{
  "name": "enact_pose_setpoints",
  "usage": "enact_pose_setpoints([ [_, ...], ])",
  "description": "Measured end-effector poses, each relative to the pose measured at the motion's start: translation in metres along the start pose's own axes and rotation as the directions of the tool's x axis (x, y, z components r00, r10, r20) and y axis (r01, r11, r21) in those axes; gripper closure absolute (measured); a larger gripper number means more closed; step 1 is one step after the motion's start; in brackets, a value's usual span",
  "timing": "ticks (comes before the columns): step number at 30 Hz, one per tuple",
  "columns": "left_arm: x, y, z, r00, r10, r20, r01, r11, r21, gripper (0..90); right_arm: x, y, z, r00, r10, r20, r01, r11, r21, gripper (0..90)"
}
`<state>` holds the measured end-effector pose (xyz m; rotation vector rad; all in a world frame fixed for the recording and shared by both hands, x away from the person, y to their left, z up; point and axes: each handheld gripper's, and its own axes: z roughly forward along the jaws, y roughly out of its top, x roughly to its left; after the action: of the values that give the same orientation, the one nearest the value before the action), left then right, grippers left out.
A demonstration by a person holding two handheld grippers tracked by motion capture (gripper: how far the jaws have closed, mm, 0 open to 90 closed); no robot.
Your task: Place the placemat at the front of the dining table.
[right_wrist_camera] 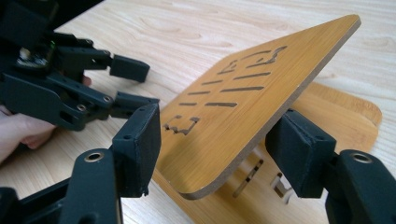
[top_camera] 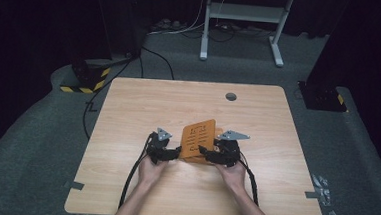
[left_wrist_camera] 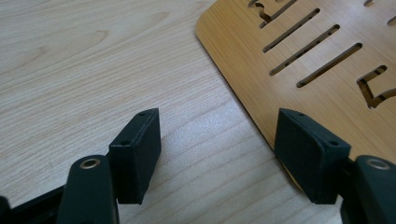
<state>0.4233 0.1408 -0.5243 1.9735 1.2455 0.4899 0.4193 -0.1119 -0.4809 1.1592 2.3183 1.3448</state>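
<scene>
An orange wooden stand (top_camera: 199,138) made of two slotted boards lies at the middle of the light wood table (top_camera: 253,191). In the right gripper view its upper board (right_wrist_camera: 243,107) is tilted up off the lower board (right_wrist_camera: 345,121). My right gripper (right_wrist_camera: 219,114) is open around the upper board's near corner, with one pad under the board's edge and the other beside its top face. My left gripper (left_wrist_camera: 217,116) is open over bare table at the stand's left edge (left_wrist_camera: 317,60), with nothing between its pads. It also appears across the stand (right_wrist_camera: 133,84). In the high view the left gripper (top_camera: 178,151) and right gripper (top_camera: 201,150) flank the stand.
A round cable hole (top_camera: 230,96) sits near the table's far edge. Beyond the table stand a white metal frame (top_camera: 244,13) and a black base with yellow stripes (top_camera: 85,78). Cables trail from both grippers toward the near edge. Tape (top_camera: 73,184) marks the table's near corners.
</scene>
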Motion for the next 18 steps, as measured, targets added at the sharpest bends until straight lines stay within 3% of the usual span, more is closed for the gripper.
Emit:
enact_pose_setpoints([
  [10, -0.002, -0.002, 0.001, 0.9999, 0.003, -0.013, -0.003, 0.9999, -0.015, 31.5, 0.011, 0.009, 0.003, 0.9998, 0.005, -0.017, -0.005, 1.0000, -0.008, 37.9],
  [15, -0.009, -0.001, 0.003, 0.9970, 0.061, -0.047, -0.061, 0.9981, 0.000, 31.8, 0.017, 0.009, 0.011, 1.0000, -0.003, -0.007, 0.003, 1.0000, -0.001, 38.0],
  [18, -0.010, -0.002, 0.002, 0.9967, 0.066, -0.048, -0.066, 0.9978, -0.003, 31.8, 0.020, 0.010, 0.014, 0.9999, 0.002, 0.013, -0.002, 1.0000, -0.008, 39.7],
])
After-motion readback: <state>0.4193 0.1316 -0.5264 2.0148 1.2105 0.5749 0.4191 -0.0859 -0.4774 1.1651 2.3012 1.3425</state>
